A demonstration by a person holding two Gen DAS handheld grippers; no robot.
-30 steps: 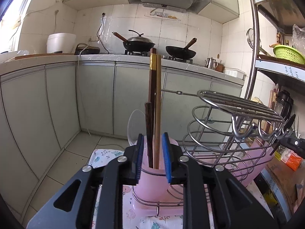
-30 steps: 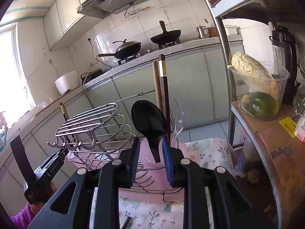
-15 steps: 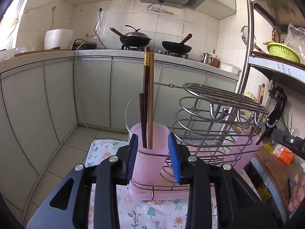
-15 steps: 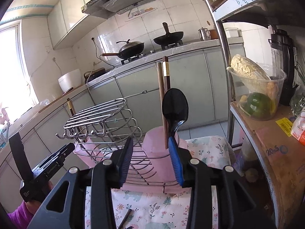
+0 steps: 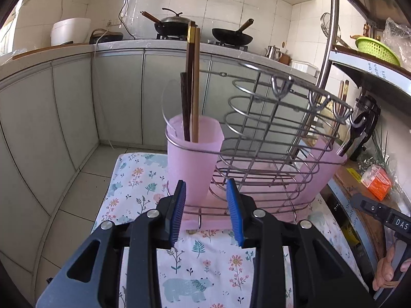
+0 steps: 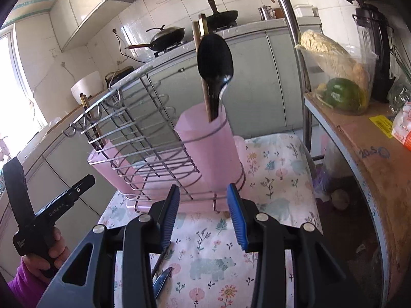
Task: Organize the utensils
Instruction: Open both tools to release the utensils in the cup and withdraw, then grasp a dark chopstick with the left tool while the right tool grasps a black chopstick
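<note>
A wire rack [image 5: 269,133] with two pink cups stands on a floral cloth [image 5: 205,269]. In the left wrist view the near pink cup [image 5: 194,154] holds chopsticks [image 5: 192,82] and a clear spoon. My left gripper [image 5: 206,213] is open and empty, in front of that cup. In the right wrist view the near pink cup [image 6: 210,148] holds a black spoon [image 6: 215,61] and chopsticks. My right gripper [image 6: 203,215] is open and empty, in front of the rack [image 6: 143,138]. A loose utensil [image 6: 161,279] lies on the cloth under the right gripper.
A metal shelf post [image 5: 331,30] and shelves stand to the right of the rack. A cardboard surface [image 6: 364,138] carries a tub of vegetables [image 6: 339,82]. Grey kitchen cabinets [image 5: 77,97] run behind. The other hand-held gripper [image 6: 38,213] shows at the left.
Both grippers opened, let go of the chopsticks and the black spoon in the cups, and drew back and down from the rack.
</note>
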